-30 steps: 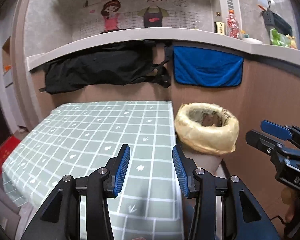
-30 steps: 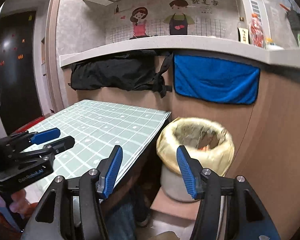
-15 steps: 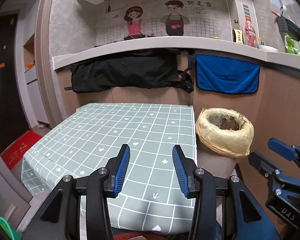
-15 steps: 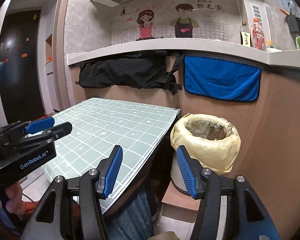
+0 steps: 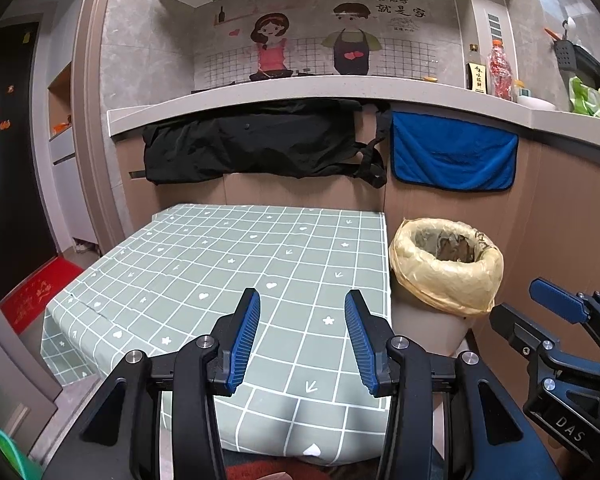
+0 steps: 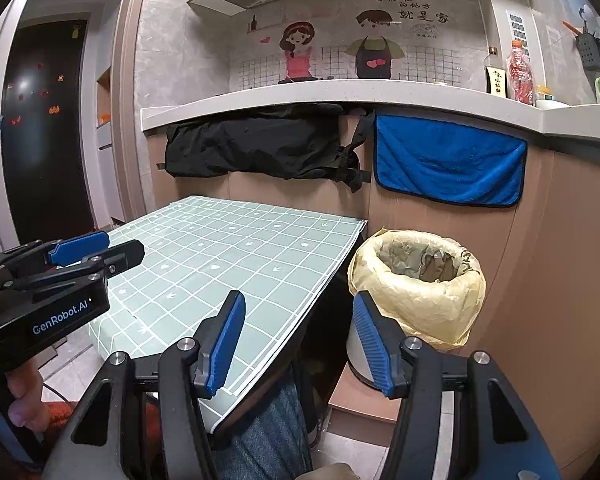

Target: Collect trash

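Observation:
A waste bin lined with a yellow bag [image 5: 446, 268] stands on the floor right of the table; it holds crumpled brownish paper. It also shows in the right wrist view [image 6: 418, 280]. My left gripper [image 5: 302, 336] is open and empty, held over the near edge of the green checked tablecloth [image 5: 228, 264]. My right gripper [image 6: 298, 338] is open and empty, held between the table's corner and the bin. Each gripper shows in the other's view: the right one [image 5: 556, 320], the left one [image 6: 88, 254]. No loose trash shows on the tablecloth [image 6: 236, 248].
A counter ledge [image 5: 340, 88] runs above the table, with a black cloth [image 5: 260, 144] and a blue towel [image 5: 454, 154] hanging under it. Bottles [image 5: 498, 68] stand on the ledge. A red mat [image 5: 36, 292] lies on the floor at left. A person's jeans-clad leg [image 6: 264, 440] is below the table edge.
Both grippers have pulled back and risen from the table and bin, so more of the table and room shows. Both stay open and empty.

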Tool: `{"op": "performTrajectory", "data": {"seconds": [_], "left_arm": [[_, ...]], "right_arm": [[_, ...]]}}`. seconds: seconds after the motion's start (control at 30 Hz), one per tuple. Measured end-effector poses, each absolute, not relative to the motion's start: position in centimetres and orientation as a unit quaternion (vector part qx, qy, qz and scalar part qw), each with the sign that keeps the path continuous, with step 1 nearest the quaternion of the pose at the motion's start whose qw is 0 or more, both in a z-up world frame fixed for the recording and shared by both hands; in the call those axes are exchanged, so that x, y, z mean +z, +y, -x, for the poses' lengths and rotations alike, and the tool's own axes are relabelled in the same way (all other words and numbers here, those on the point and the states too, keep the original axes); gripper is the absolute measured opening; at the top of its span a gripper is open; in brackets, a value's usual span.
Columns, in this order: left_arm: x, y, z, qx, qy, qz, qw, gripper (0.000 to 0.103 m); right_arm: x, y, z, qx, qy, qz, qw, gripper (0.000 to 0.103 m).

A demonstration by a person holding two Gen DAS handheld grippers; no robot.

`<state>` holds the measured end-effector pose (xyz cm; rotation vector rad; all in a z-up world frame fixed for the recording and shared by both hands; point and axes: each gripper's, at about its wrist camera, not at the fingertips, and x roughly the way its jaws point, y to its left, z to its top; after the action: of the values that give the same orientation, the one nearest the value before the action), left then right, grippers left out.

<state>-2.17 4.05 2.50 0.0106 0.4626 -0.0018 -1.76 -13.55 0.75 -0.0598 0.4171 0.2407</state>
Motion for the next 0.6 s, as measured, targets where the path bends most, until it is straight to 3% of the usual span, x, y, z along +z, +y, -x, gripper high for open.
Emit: {"op": "performTrajectory", "data": {"seconds": [0.6], "left_arm": [[2.66,3.90,2.20,-0.002,0.224,-0.004,0.974,0.045]], "right_arm": [[0.78,-13.59,1.84,0.117,0.208,0.028,0.971,0.054]]}}
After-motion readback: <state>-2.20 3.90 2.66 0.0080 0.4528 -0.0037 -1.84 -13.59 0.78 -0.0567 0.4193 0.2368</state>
